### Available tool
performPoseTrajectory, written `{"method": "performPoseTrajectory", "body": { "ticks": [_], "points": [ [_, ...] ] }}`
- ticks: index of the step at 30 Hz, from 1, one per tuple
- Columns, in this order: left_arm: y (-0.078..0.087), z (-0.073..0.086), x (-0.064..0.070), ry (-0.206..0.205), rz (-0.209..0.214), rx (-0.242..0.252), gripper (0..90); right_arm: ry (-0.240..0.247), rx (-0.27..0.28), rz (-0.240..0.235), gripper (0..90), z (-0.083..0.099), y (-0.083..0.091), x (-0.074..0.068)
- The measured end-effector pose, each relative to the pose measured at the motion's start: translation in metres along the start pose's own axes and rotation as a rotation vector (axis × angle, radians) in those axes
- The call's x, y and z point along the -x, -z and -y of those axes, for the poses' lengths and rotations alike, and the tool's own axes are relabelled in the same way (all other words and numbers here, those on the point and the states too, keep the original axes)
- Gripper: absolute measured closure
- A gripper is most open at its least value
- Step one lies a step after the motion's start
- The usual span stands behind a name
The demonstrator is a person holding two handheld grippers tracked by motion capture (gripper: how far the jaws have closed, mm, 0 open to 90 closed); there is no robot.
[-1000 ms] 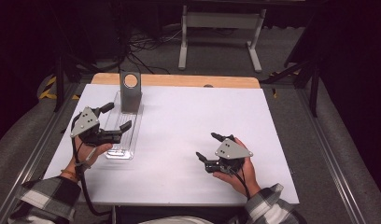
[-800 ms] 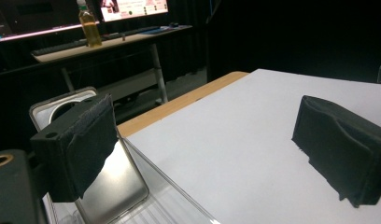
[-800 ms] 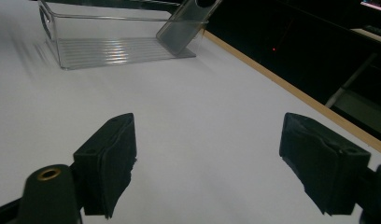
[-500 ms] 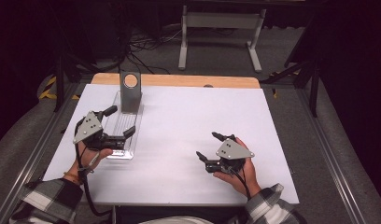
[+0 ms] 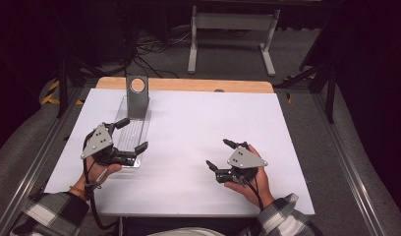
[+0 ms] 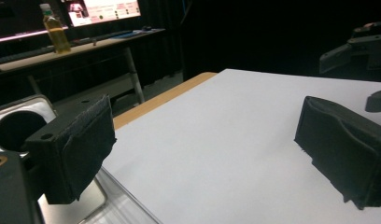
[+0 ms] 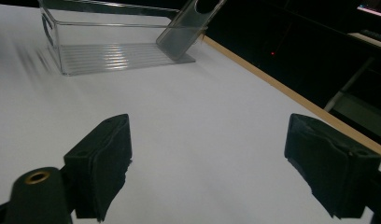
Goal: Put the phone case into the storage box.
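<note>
A clear plastic tray [image 5: 132, 129] lies on the white table [image 5: 198, 123] at the left, with a grey metal stand [image 5: 137, 96] with a round hole at its far end. My left gripper [image 5: 132, 133] hovers open over the tray's near end, nothing between its jaws. In the left gripper view the gripper [image 6: 209, 154] is open, with the tray's edge [image 6: 114, 205] and the stand [image 6: 16, 126] at lower left. My right gripper [image 5: 219, 154] rests open on the table at the near right. In the right gripper view it [image 7: 212, 163] faces the tray [image 7: 118, 51] and the stand [image 7: 188, 23].
A wooden strip [image 5: 188, 84] runs along the table's far edge. Beyond it stand a metal frame [image 5: 228, 29] and cables on the floor. The left gripper view shows a desk with a bottle [image 6: 55, 32] and a lit screen far off, and the other gripper [image 6: 361, 42].
My left gripper has drifted a little toward the person and to the right, over the tray's near end. The right gripper has stayed put.
</note>
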State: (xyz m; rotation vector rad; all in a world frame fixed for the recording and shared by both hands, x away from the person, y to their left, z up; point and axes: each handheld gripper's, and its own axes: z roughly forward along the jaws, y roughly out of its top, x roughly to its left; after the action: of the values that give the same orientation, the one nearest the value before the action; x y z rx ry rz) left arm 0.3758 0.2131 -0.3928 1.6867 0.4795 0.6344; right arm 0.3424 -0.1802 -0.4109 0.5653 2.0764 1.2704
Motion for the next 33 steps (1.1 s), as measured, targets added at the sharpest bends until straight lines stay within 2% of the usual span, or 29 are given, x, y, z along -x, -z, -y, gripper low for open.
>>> {"method": "performPoseTrajectory", "body": {
  "ticks": [13, 18, 21, 26, 30, 33],
  "points": [
    [0.001, 0.008, 0.014, -0.008, 0.017, -0.013, 5.7, -0.005, 0.002, -0.002, 10.4, 0.000, -0.002, -0.002],
    [0.002, 0.012, 0.020, -0.004, 0.043, -0.018, 5.4, -0.012, 0.008, -0.006, 8.4, 0.000, -0.001, -0.003],
    [0.003, 0.013, 0.024, -0.017, 0.050, -0.021, 5.4, -0.013, 0.005, -0.003, 7.6, 0.000, -0.001, -0.003],
    [0.004, 0.019, 0.028, -0.001, 0.056, -0.027, 5.6, -0.009, 0.005, 0.010, 7.6, 0.001, 0.001, -0.004],
    [0.004, 0.023, 0.033, -0.010, 0.056, -0.042, 6.1, -0.004, 0.004, 0.007, 7.7, 0.002, 0.001, -0.005],
    [0.003, 0.027, 0.036, -0.001, 0.075, -0.052, 6.8, -0.002, 0.001, 0.008, 7.9, 0.003, 0.002, -0.006]
  ]
}}
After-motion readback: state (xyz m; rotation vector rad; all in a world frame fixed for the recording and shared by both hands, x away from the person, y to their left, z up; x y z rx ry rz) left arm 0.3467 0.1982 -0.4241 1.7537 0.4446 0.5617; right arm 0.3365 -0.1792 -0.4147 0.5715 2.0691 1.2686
